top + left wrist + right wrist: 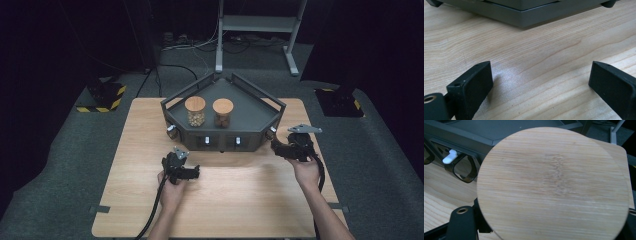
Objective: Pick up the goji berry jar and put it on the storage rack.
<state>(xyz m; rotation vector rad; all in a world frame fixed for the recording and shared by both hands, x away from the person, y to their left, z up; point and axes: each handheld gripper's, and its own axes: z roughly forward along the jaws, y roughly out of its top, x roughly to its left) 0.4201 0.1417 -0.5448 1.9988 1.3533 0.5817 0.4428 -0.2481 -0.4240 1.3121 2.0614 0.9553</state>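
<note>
A round bamboo lid [554,185] sits right in front of the right gripper view's camera, its flat face toward it. My right gripper [546,222] is shut on its edges; whatever lies behind the lid is hidden. In the high view the right gripper [281,148] hovers by the right front corner of the dark grey tray [250,90]. On the tray stand two glass jars with wooden lids, one with pale contents [195,111] and one with dark contents [222,112]. My left gripper [192,173] [540,72] is low over the bare wooden table [240,200], open and empty.
The tray's front wall [524,17] carries small white toggles [206,141] [450,157] and a knob at each front corner [171,131]. A metal stand [260,25] and cables lie on the floor beyond the table. Black-and-yellow striped bases [102,97] flank it.
</note>
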